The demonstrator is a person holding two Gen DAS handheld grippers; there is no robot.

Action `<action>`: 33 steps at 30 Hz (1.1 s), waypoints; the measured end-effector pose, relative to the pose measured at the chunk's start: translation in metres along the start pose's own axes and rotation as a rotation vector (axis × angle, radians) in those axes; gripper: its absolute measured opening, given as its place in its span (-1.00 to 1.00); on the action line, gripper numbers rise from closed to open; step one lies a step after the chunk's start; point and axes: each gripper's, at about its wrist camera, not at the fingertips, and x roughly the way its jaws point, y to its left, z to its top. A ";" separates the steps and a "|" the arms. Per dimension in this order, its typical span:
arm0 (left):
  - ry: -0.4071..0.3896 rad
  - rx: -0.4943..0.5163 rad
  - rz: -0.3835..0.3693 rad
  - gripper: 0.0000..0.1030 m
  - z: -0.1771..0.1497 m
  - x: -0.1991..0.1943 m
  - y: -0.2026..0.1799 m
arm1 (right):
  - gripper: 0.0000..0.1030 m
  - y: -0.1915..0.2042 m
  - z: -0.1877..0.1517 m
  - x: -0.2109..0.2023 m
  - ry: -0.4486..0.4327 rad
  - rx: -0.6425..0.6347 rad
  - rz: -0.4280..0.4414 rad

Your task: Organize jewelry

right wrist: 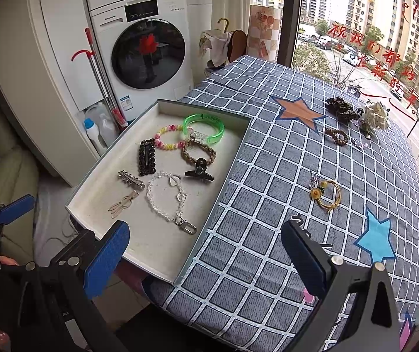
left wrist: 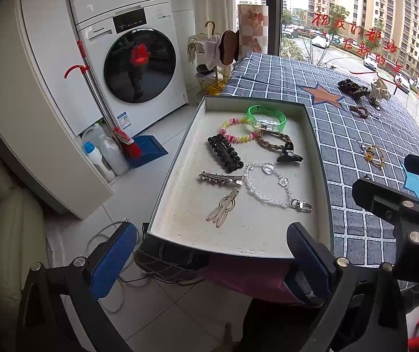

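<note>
Left gripper (left wrist: pixel 211 252) nearest the lens, blue pads spread wide, nothing between them, hanging at the near end of the tray (left wrist: pixel 180 158); right gripper (right wrist: pixel 205 249) same, jaws apart and empty, 1 finger over the tray's near corner, the other over the checked tablecloth (right wrist: pixel 268 176). Tray overhangs the table's left edge. Inside it, left to right: black rhinestone clip (left wrist: pixel 225 153), silver spiked clip (left wrist: pixel 221 177), rabbit-shaped clip (left wrist: pixel 222 209) just below it, pink-yellow bead bracelet (left wrist: pixel 237 130), clear crystal bracelet (left wrist: pixel 271 186) with a metal clasp, green bangle (left wrist: pixel 266 117) at the far end, braided brown bracelet (left wrist: pixel 274 142) touching the black claw clip (left wrist: pixel 290 154). Still loose on the cloth, well apart from the tray: gold bangle with a yellow flower (right wrist: pixel 326 193), brown bead bracelet (right wrist: pixel 337 136), dark scrunchie (right wrist: pixel 342 108), cream bow clip (right wrist: pixel 376 117) at the far right. Floor left of the table: washing machine (left wrist: pixel 133 58), red-handled broom (left wrist: pixel 104 102) leaning on it, blue dustpan (left wrist: pixel 146 149), detergent bottles (left wrist: pixel 101 155). Right gripper's black frame cuts into the left view's right edge, hiding some cloth
</note>
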 end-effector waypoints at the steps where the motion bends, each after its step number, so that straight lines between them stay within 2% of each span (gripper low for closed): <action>1: 0.000 0.000 0.000 1.00 0.000 0.000 0.000 | 0.99 0.000 0.000 0.000 0.000 0.001 0.000; 33: 0.001 0.001 0.001 1.00 -0.001 0.001 0.000 | 0.99 0.000 0.000 0.001 0.006 0.006 0.007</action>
